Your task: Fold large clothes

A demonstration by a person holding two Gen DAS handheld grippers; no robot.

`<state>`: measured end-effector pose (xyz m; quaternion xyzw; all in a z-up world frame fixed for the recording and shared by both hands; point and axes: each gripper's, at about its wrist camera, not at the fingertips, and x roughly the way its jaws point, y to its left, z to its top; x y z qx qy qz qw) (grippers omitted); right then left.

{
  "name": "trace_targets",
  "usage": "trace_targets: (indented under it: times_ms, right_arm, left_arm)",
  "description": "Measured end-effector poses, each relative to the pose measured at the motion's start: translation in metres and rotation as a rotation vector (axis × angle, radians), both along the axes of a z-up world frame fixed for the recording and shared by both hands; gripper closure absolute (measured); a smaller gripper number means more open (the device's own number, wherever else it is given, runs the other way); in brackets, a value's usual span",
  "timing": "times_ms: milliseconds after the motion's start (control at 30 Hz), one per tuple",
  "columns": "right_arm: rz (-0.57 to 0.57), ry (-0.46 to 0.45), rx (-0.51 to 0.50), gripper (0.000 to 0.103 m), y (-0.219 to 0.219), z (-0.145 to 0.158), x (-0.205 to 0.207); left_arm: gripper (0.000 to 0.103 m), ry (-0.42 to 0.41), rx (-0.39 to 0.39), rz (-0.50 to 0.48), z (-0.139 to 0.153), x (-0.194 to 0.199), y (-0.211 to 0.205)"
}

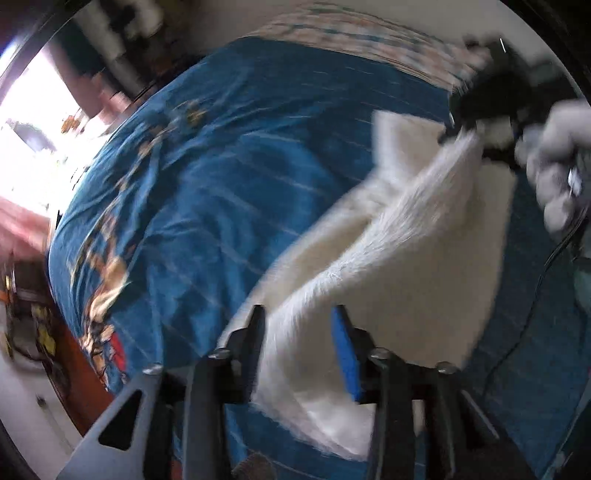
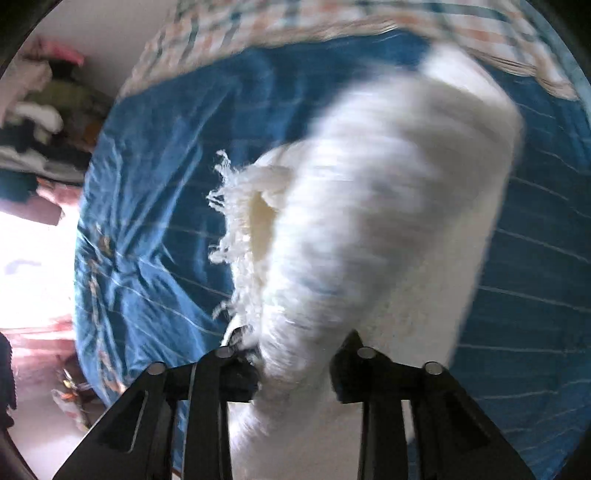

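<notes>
A white fluffy cloth [image 1: 399,280] with a fringed edge [image 2: 232,229] is lifted in a bunch over a bed's blue cover [image 1: 221,177]. In the left wrist view it runs as a ridge from my left gripper [image 1: 299,339] up to my right gripper [image 1: 465,129] at the top right, where a gloved hand [image 1: 554,177] holds that tool. The left jaws stand apart with cloth lying between them and the blue pad [image 1: 345,354] showing bare. In the right wrist view the white cloth [image 2: 388,184] fills the gap of my right gripper [image 2: 295,369], which is shut on it. Both views are blurred.
The blue cover [image 2: 155,221] spreads wide to the left of the cloth. A checked fabric [image 1: 369,40] lies along the bed's far side, seen again as checked fabric [image 2: 295,22]. A pile of clothes [image 2: 44,122] sits at the left. A thin black cable [image 1: 535,295] hangs at the right.
</notes>
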<state>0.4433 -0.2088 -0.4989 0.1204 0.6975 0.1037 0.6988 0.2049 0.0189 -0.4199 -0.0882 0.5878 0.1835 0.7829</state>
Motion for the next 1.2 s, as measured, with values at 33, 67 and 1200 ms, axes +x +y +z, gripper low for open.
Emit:
trace_targets:
  times_ms: [33,67,1200]
  right_arm:
    - [0.015,0.026,0.007,0.053,0.014,-0.013,0.004]
    - [0.035,0.062,0.019,0.047,0.028,-0.025,0.005]
    - [-0.331,0.116,0.474,0.014,-0.150,-0.160,-0.034]
  left_arm:
    - [0.031,0.003,-0.007,0.047,-0.003,-0.008,0.024]
    - [0.024,0.003,-0.026,0.080,-0.007,-0.015,0.042]
    - [0.086,0.082,-0.336,0.082,-0.129,-0.031,0.088]
